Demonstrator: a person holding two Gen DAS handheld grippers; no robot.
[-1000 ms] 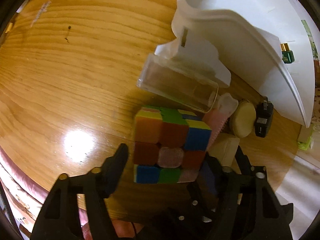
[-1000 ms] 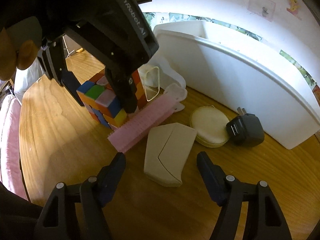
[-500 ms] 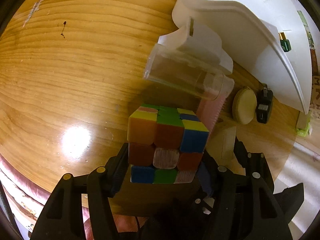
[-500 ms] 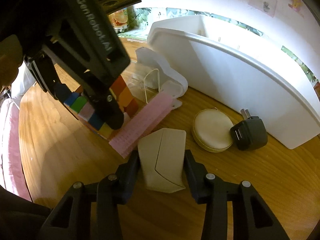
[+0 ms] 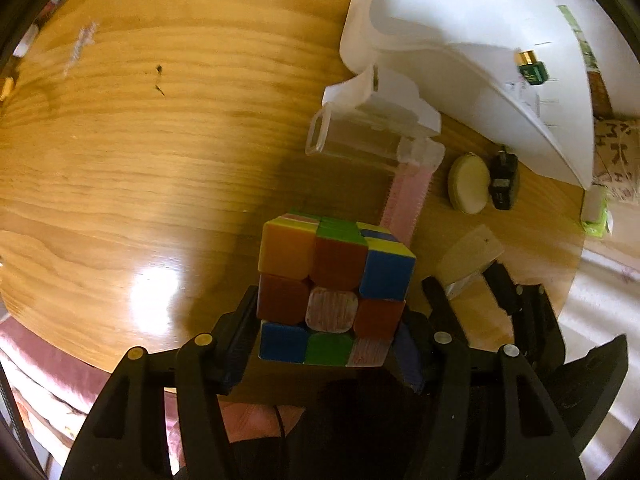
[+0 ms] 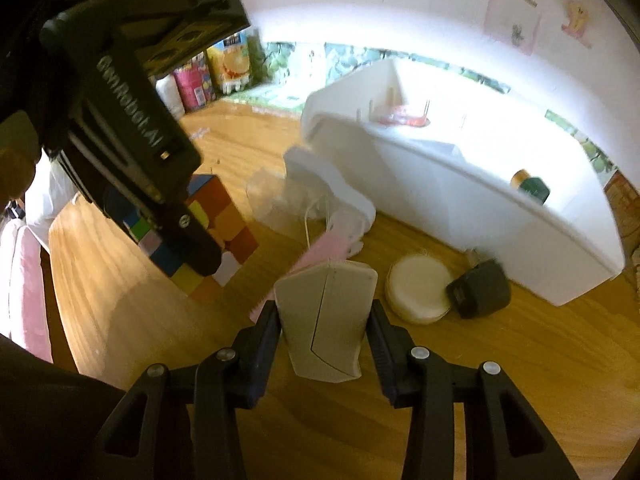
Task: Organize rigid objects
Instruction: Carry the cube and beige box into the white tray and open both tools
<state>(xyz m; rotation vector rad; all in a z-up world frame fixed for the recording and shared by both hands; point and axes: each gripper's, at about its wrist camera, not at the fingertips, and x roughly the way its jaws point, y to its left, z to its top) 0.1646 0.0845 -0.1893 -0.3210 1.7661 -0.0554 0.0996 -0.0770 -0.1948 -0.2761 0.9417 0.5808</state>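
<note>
1. A round wooden table [image 5: 160, 160] fronts a white bin [image 6: 460, 208] against the wall.
2. The left gripper [image 5: 326, 332] clamps a puzzle cube [image 5: 332, 284], held clear of the tabletop.
3. The right gripper [image 6: 324, 320], nearer the bin, grips a beige case [image 6: 326, 320] across its width, long axis along the fingers.
4. The bin lies ahead of both.

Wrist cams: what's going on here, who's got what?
A person holds a gripper in each hand over a wooden table. The left gripper is clamped on a puzzle cube, and the right gripper has just closed on a beige case; both things look lifted off the table. A pink brush, round tin and black charger lie beside the white bin.
</note>
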